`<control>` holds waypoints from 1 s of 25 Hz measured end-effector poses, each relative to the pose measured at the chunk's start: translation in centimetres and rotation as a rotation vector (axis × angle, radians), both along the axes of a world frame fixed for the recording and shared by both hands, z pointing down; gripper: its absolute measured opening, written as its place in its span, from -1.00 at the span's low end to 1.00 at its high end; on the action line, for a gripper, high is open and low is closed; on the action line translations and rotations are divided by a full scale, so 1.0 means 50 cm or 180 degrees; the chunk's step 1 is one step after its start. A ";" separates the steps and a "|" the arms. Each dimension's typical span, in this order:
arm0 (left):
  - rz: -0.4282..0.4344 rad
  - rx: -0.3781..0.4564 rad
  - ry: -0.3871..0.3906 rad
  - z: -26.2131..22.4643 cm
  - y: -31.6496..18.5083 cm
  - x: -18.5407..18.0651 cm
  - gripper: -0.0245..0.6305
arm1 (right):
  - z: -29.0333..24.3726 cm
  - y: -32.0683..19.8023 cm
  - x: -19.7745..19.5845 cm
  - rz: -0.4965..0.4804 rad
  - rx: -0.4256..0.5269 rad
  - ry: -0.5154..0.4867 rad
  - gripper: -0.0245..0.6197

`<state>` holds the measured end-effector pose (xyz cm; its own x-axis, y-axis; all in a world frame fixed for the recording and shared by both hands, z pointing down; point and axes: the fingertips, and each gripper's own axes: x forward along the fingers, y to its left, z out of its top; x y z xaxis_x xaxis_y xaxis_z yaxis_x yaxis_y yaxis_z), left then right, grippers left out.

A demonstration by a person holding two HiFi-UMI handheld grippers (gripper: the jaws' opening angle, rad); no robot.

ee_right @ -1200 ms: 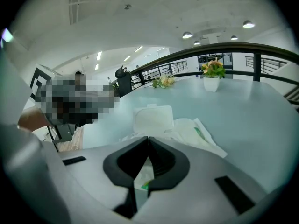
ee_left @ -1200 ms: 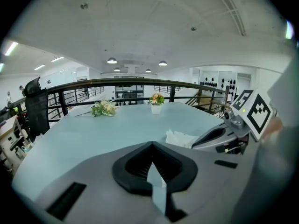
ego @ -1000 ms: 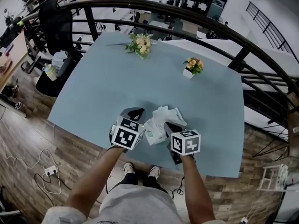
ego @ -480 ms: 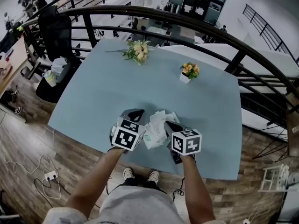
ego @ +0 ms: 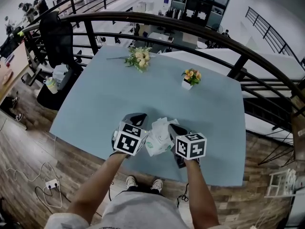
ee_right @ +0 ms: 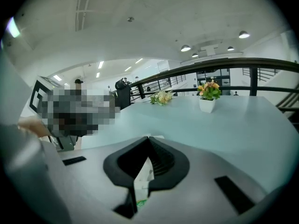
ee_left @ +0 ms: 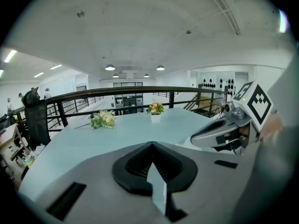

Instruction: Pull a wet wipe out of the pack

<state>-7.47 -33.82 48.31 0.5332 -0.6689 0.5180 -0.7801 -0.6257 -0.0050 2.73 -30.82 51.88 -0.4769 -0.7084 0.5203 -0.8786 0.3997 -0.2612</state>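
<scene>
At the lower middle of the head view the left gripper (ego: 137,118) is held over the near edge of the pale blue tabletop (ego: 105,94). In the left gripper view its fingers (ee_left: 133,169) are drawn together on a thin pale sheet (ee_left: 158,190) that stands up between them. Whether that sheet is wipe or pack film cannot be told from there. Just to its right, between the two marker cubes, hangs the wet wipe pack (ego: 152,146), showing green print. A crumpled white wipe (ego: 165,126) bunches out of its upper side, and the bundle appears to be carried clear of the tabletop by the two grips. Right of it is the right gripper (ego: 176,130). Its fingers (ee_right: 163,162) are closed tight on a white strip with green print at its foot, which reads as an edge of the pack. Judging from this, the pull itself is in hand: the wipe is partly out, but its lower end looks to be inside the pack, so the task is not finished. The next move calls for drawing the two grips apart, one anchoring the pack while the other carries the wipe away from the opening. Both need firm clamping, so neither thin edge slips and the following wipe does not trail out with it.
</scene>
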 end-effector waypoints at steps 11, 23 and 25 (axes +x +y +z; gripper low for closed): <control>0.0047 0.0076 0.0004 -0.035 -0.007 0.017 -0.94 | -0.067 -0.025 0.030 0.0132 0.0236 0.0000 -0.90; 0.0119 0.0158 0.0021 -0.048 -0.011 0.041 -0.94 | -0.112 -0.029 0.063 0.0232 0.0400 0.0027 -0.90; 0.0136 0.0163 0.0025 -0.052 -0.011 0.046 -0.94 | -0.120 -0.028 0.066 0.0247 0.0424 0.0027 -0.90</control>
<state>-5.16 -34.35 45.72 0.5657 -0.6709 0.4794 -0.7528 -0.6575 -0.0318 6.01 -32.23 45.90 -0.4141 -0.8060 0.4230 -0.9102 0.3612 -0.2027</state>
